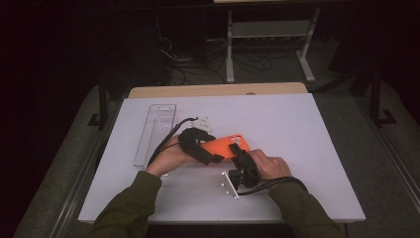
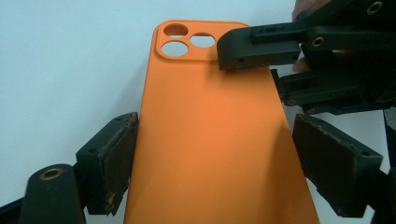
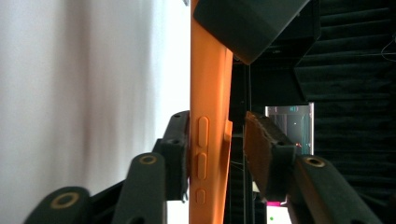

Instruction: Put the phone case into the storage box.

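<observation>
An orange phone case (image 1: 225, 146) with camera cut-outs is held off the white table (image 1: 307, 148), back side facing the left gripper view. My left gripper (image 2: 212, 163) is shut on the orange phone case (image 2: 210, 140) across its width, one pad on each long edge. My right gripper (image 1: 242, 157) straddles the case's edge near the camera holes. In the right gripper view one pad (image 3: 180, 149) lies against the case (image 3: 208, 93) and the other pad (image 3: 261, 154) stands a little off it, so this gripper (image 3: 217, 149) is open.
A clear plastic tray (image 1: 156, 130) lies at the table's back left. A small white object (image 1: 204, 123) sits just behind the left hand. The table's right half and front strip are bare. Dark floor, cables and a stand lie beyond the far edge.
</observation>
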The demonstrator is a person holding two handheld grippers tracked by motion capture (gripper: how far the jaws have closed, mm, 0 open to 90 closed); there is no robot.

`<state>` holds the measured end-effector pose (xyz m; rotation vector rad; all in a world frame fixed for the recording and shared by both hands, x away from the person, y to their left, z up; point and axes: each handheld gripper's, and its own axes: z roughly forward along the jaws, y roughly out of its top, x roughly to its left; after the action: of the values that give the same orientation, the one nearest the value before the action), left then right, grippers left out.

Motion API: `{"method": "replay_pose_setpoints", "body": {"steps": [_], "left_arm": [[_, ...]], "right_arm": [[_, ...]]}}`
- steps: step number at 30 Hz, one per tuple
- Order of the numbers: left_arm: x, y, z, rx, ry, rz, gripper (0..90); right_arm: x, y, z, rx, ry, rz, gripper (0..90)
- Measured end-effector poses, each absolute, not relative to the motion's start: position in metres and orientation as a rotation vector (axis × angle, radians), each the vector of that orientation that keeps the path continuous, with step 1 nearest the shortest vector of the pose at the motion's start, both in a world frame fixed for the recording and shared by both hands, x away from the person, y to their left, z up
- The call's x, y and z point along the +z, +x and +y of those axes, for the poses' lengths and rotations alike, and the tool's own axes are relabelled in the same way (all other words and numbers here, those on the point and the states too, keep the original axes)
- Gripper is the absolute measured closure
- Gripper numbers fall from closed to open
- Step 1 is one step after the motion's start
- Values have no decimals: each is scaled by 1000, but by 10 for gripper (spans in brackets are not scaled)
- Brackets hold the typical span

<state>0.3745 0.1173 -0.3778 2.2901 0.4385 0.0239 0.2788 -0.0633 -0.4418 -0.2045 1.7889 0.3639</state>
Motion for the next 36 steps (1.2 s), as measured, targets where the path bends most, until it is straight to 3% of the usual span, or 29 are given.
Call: {"method": "replay_pose_setpoints", "body": {"steps": [36], "left_arm": [[-377, 376, 120, -32, 2270, 463, 164]], "right_arm": [[-445, 275, -58, 304, -224, 1734, 820]]}}
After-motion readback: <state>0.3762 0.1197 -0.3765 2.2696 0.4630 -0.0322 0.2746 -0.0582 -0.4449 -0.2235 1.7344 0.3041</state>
